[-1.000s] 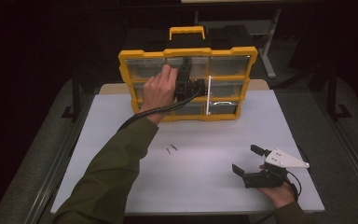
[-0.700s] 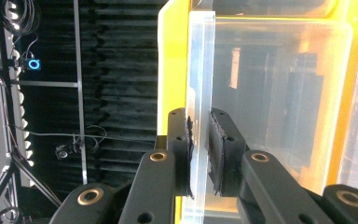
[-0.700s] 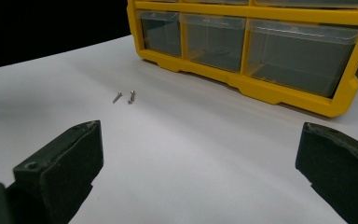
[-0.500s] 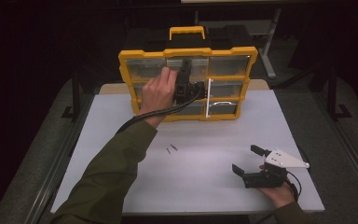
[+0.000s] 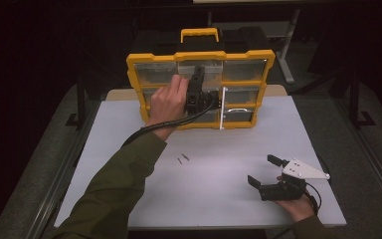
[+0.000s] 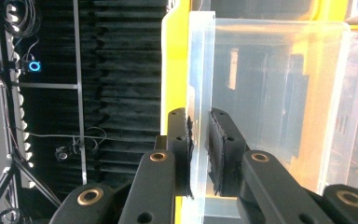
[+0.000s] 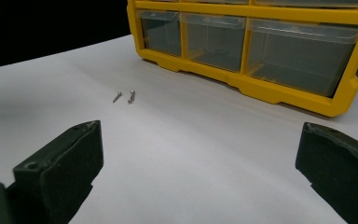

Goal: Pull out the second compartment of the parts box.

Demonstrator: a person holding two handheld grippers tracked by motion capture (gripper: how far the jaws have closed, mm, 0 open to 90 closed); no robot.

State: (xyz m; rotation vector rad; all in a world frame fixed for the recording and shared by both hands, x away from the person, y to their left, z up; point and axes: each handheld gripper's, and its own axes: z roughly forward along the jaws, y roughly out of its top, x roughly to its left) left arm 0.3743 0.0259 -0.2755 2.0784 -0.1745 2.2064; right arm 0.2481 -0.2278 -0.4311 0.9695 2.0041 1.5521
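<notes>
A yellow organiser with clear drawers stands upright at the back of the white table. My left gripper is at its middle column, held by a hand. In the left gripper view its pads are pressed on the front lip of a clear drawer, so the left gripper is shut on that lip. My right gripper rests at the front right of the table, open, with nothing between its jaws. Two small screws lie loose in the middle of the table, and the screws also lie ahead of the right gripper.
The white table ends close behind the organiser and just in front of the right hand. A black cable trails from the left gripper over the sleeve. Dark floor and table legs lie beyond.
</notes>
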